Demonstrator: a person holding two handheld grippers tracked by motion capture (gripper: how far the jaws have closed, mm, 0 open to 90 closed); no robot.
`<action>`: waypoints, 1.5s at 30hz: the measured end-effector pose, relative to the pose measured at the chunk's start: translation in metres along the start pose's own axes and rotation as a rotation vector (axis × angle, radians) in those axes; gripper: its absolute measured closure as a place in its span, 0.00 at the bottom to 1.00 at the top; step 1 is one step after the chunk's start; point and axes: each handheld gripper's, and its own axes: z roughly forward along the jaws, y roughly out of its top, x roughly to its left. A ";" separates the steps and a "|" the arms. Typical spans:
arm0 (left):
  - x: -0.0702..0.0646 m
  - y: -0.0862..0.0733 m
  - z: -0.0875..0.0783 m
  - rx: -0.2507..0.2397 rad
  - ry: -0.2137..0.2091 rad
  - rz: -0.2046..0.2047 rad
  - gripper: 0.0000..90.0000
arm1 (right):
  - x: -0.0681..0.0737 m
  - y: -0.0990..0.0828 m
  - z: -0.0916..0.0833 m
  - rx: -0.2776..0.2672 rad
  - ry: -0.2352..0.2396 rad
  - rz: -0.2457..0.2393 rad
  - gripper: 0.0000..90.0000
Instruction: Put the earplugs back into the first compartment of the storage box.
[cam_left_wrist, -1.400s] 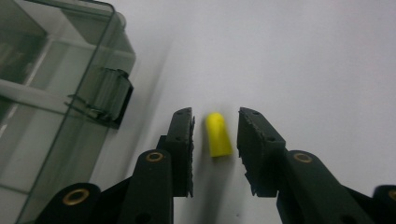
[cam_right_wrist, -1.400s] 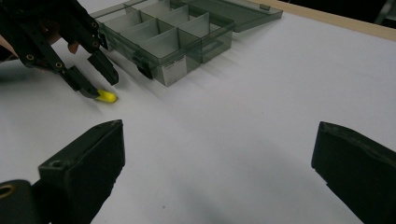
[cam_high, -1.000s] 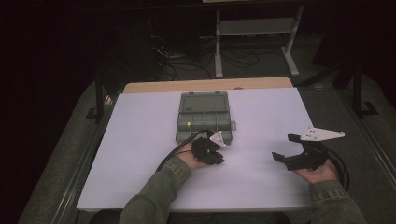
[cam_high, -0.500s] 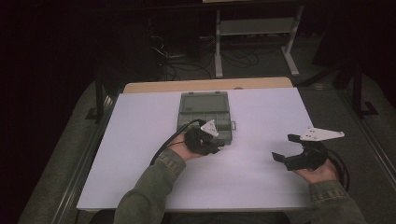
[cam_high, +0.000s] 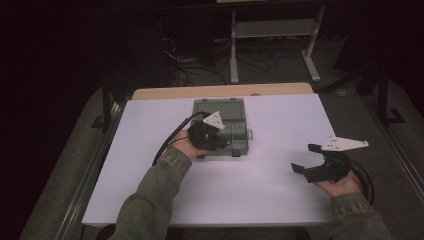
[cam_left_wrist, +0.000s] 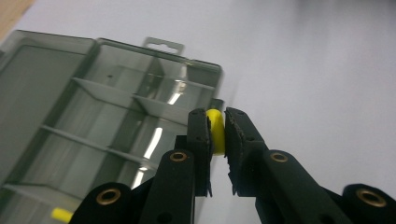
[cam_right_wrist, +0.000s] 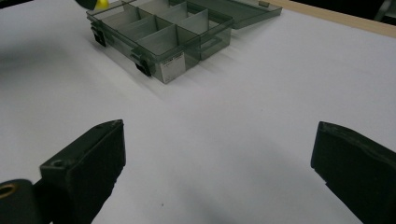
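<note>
A translucent grey compartment box (cam_high: 235, 125) lies open mid-table, its lid folded back toward the far edge. My left gripper (cam_high: 222, 141) hovers over the box's near half, shut on a small yellow piece (cam_left_wrist: 215, 133) pinched between the jaw tips (cam_left_wrist: 215, 126). Below the jaws are the box's divided compartments (cam_left_wrist: 93, 121), and a second yellow piece (cam_left_wrist: 60, 214) lies in one of them. My right gripper (cam_high: 303, 157) stands open low over the bare table at the right, nothing between its jaws (cam_right_wrist: 217, 144). From there the box (cam_right_wrist: 163, 37) is ahead, with the yellow piece (cam_right_wrist: 100, 3) above it.
The white table top (cam_high: 275, 190) has a wooden strip (cam_high: 220, 91) along its far edge. Behind the table a metal stand (cam_high: 272, 30) and loose cables (cam_high: 200, 65) sit on the dark floor. Each gripper trails a black cable across the table.
My left gripper has moved forward from the table in front of the box to above the box's near compartments, carrying the yellow piece. The right gripper has stayed put.
</note>
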 end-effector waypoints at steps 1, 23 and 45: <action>0.002 0.000 -0.002 -0.004 0.005 -0.009 0.89 | 0.000 0.000 0.000 0.000 0.000 0.000 0.03; 0.062 -0.002 -0.034 -0.038 0.144 -0.098 0.90 | -0.001 -0.001 0.000 -0.001 0.003 0.006 0.03; 0.096 -0.033 -0.014 -0.003 0.211 -0.217 0.90 | -0.002 -0.001 0.000 0.001 0.000 0.005 0.03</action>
